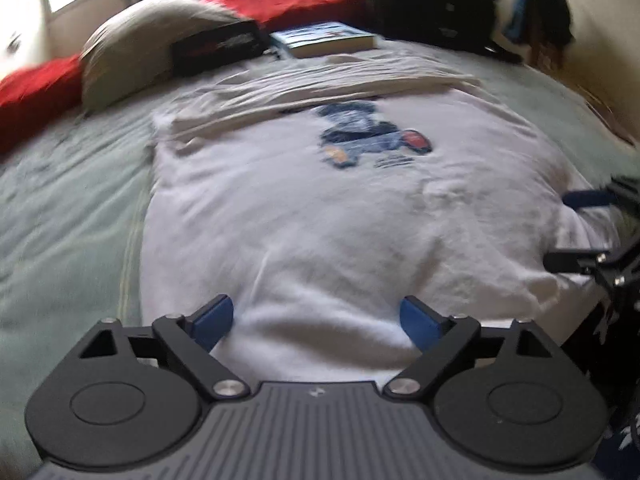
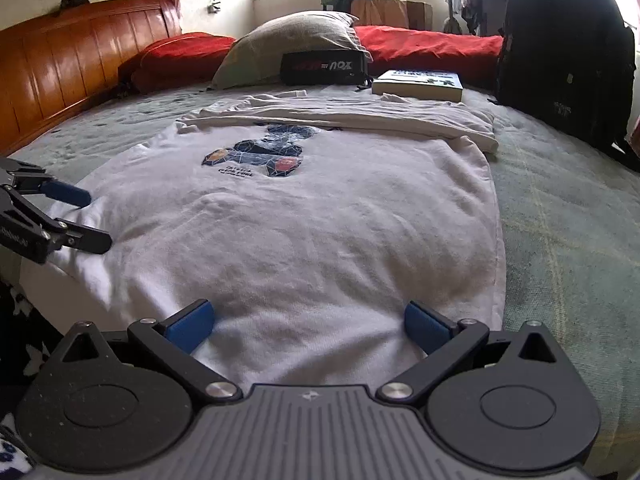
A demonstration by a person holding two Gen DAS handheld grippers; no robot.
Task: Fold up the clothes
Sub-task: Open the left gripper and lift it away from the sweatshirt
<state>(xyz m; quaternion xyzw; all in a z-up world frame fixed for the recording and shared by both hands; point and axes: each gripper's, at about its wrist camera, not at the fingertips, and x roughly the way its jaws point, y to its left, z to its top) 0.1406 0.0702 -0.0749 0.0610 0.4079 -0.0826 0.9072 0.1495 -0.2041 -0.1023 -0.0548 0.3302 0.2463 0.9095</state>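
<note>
A white T-shirt [image 1: 304,216] with a blue printed figure [image 1: 372,136] lies flat on the green bedspread; it also shows in the right wrist view [image 2: 304,220]. Its far part is folded over into a wrinkled band [image 2: 340,116]. My left gripper [image 1: 316,326] is open, its blue pads over the shirt's near hem. My right gripper [image 2: 310,326] is open over the near hem too. In the left wrist view the right gripper [image 1: 576,228] shows at the right edge, open. In the right wrist view the left gripper [image 2: 84,220] shows at the left edge, open.
Green bedspread [image 2: 568,208] with a wooden headboard [image 2: 72,52] on the left. At the far side lie a grey pillow [image 2: 292,44], red pillows [image 2: 424,48], a black pouch [image 2: 324,66], a book [image 2: 420,84] and a black backpack [image 2: 564,56].
</note>
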